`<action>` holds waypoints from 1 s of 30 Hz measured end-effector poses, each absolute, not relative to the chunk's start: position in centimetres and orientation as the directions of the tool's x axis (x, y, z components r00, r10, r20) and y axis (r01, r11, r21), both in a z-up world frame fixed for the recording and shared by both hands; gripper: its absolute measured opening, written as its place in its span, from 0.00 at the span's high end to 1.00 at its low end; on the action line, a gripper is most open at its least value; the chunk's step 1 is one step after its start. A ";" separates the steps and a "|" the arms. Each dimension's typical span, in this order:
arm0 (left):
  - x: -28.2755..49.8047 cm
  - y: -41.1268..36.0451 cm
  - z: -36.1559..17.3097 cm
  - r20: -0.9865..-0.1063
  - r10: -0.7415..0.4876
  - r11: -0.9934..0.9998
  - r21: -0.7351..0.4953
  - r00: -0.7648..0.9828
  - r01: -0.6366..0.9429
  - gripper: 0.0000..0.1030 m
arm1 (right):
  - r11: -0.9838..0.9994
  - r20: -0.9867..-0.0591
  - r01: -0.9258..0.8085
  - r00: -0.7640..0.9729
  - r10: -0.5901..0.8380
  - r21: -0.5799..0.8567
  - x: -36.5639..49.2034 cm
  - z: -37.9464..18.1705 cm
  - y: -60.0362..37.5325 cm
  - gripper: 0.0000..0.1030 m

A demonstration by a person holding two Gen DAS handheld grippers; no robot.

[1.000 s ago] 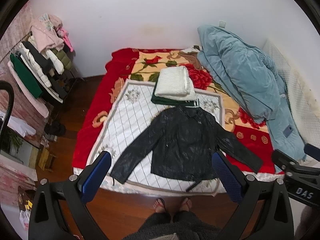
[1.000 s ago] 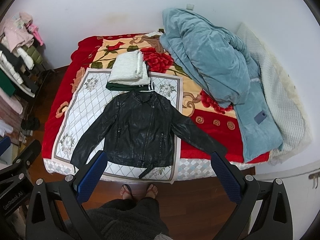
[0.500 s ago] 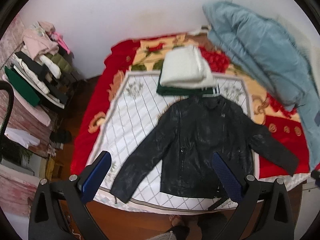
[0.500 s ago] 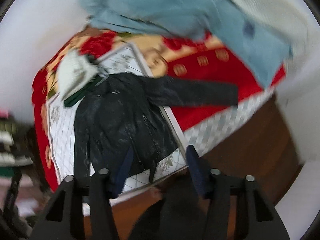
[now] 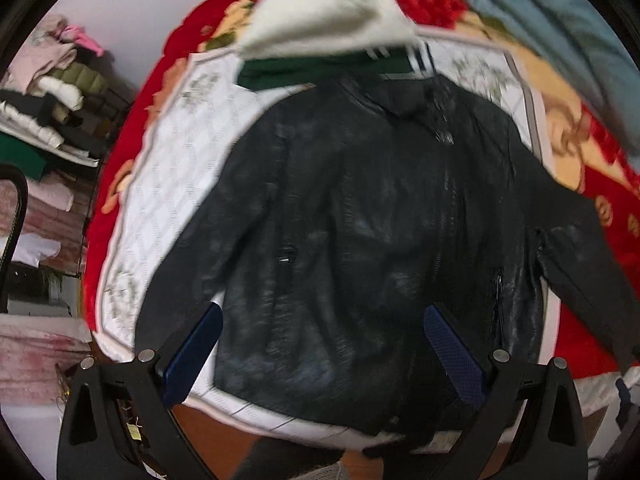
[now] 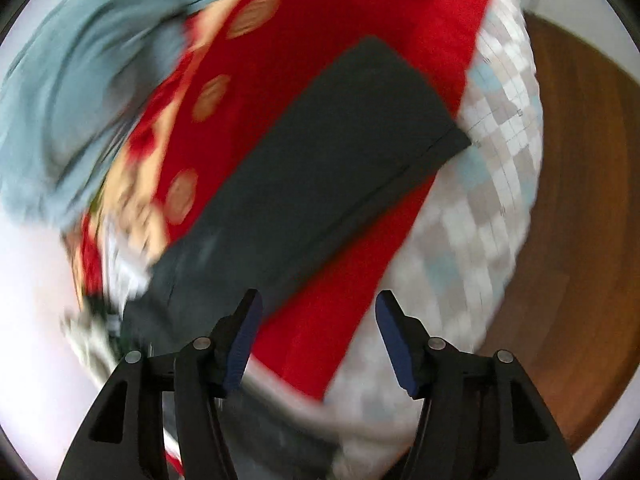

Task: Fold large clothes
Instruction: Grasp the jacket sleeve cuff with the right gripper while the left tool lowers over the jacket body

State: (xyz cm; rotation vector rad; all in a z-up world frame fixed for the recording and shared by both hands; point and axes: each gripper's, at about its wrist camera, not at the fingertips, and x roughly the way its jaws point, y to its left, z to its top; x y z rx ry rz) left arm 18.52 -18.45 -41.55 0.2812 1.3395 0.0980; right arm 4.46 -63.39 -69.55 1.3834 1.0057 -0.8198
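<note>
A black leather jacket (image 5: 372, 216) lies spread flat, front up, on the bed, sleeves out to both sides. My left gripper (image 5: 320, 316) is open and empty, close above the jacket's lower hem. In the right wrist view the jacket's right sleeve (image 6: 320, 168) runs diagonally over the red blanket, its cuff toward the bed edge. My right gripper (image 6: 318, 312) is open and empty, just above the sleeve's upper part. The view is blurred by motion.
A folded white garment (image 5: 328, 20) on a folded green one (image 5: 320, 70) lies beyond the collar. A blue quilt (image 6: 80, 80) is heaped at the bed's far side. A rack of clothes (image 5: 52, 92) stands left. Wooden floor (image 6: 580, 240) lies past the bed edge.
Both grippers have moved down and in toward the bed. The left now hangs close over the jacket body, the right has swung over the right sleeve and partly narrowed.
</note>
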 end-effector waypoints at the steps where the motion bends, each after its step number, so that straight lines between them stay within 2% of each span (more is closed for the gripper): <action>1: 18.9 -19.3 -42.7 -0.945 0.233 0.961 0.260 0.231 0.094 0.00 | 0.020 -0.918 0.922 0.384 0.101 0.387 4.4 -71.3 -64.5 0.40; 4: 19.9 -22.3 -46.6 -0.947 0.234 0.959 0.262 0.222 0.108 0.00 | -0.063 -0.902 0.904 0.427 0.061 0.423 4.4 -75.1 -67.1 0.40; 6: 20.7 -24.3 -49.2 -0.951 0.231 0.957 0.260 0.203 0.130 0.00 | -0.108 -0.896 0.891 0.444 0.002 0.441 4.5 -75.6 -67.8 0.51; 7: 21.0 -25.3 -50.2 -0.955 0.225 0.957 0.254 0.195 0.141 0.00 | -0.118 -0.888 0.880 0.458 -0.041 0.460 4.5 -75.1 -67.7 0.65; 8: 21.3 -26.0 -50.8 -0.957 0.217 0.958 0.246 0.192 0.146 0.00 | -0.120 -0.878 0.869 0.474 -0.073 0.479 4.7 -74.4 -67.4 0.72; 10: 21.5 -27.4 -51.6 -0.962 0.192 0.962 0.224 0.195 0.157 0.00 | -0.108 -0.851 0.846 0.510 -0.121 0.522 4.8 -73.1 -66.8 0.72; 15: 21.7 -29.4 -52.2 -0.968 0.152 0.963 0.191 0.202 0.191 0.00 | -0.073 -0.855 0.855 0.502 -0.130 0.513 6.0 -73.9 -67.0 0.72; 20: 21.6 -30.1 -52.7 -0.973 0.127 0.966 0.166 0.192 0.199 0.00 | 0.069 -0.831 0.846 0.533 -0.158 0.529 5.8 -70.1 -66.2 0.72; 24: 21.7 -30.6 -53.6 -0.978 0.125 0.965 0.159 0.169 0.207 0.00 | -0.038 -0.853 0.854 0.514 -0.093 0.519 5.3 -73.8 -68.0 0.71; 28: 21.8 -30.9 -53.8 -0.976 0.118 0.964 0.157 0.182 0.216 0.00 | -0.077 -0.802 0.799 0.589 -0.099 0.596 4.6 -75.2 -68.5 0.46; 30: 22.0 -30.9 -53.9 -0.974 0.116 0.963 0.157 0.192 0.218 0.00 | -0.095 -0.762 0.757 0.635 -0.129 0.646 5.1 -75.2 -68.8 0.42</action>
